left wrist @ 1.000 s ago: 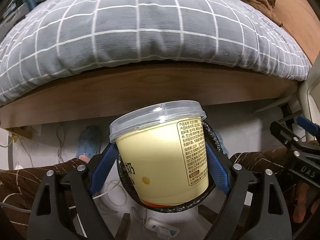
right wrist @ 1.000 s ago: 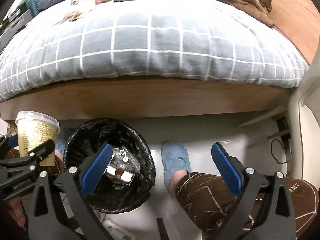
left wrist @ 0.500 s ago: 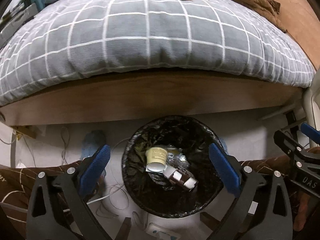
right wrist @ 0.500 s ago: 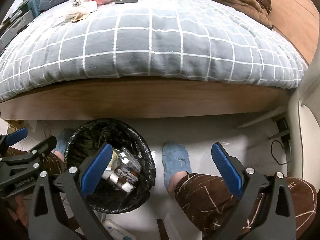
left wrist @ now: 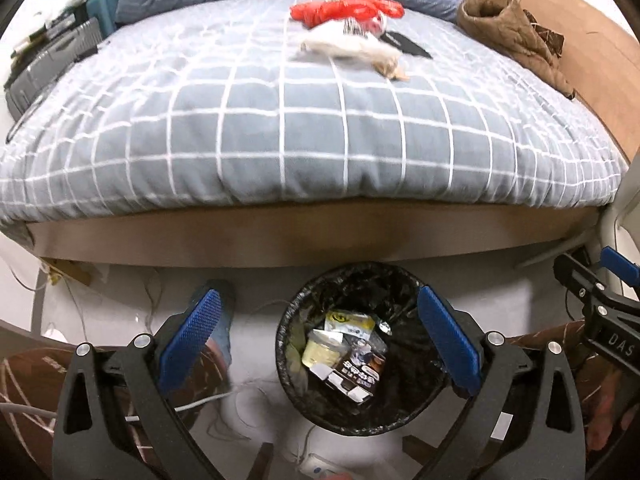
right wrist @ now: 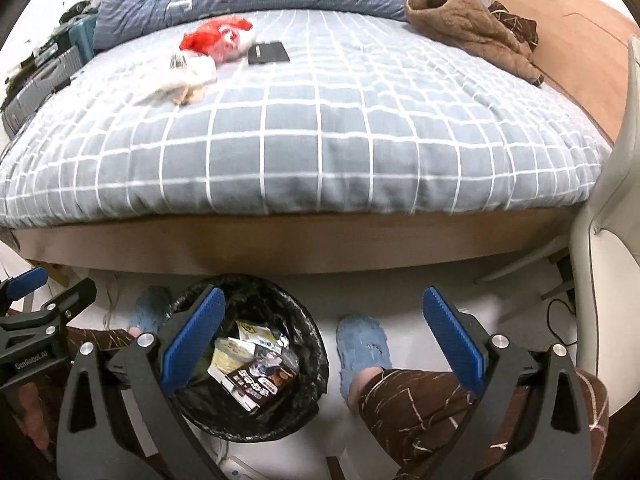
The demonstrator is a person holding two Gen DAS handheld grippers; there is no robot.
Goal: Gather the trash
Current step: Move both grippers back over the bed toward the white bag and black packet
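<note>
Black-lined bin on the floor by the bed's near edge, yellow cup inside among wrappers, left gripper and right gripper both wide open, empty.

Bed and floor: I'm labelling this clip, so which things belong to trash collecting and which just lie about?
Job:
- red bag
- white wrapper
- trash bin
- yellow cup in the bin

Lying about:
- black wallet
- brown jacket
- blue slipper
</note>
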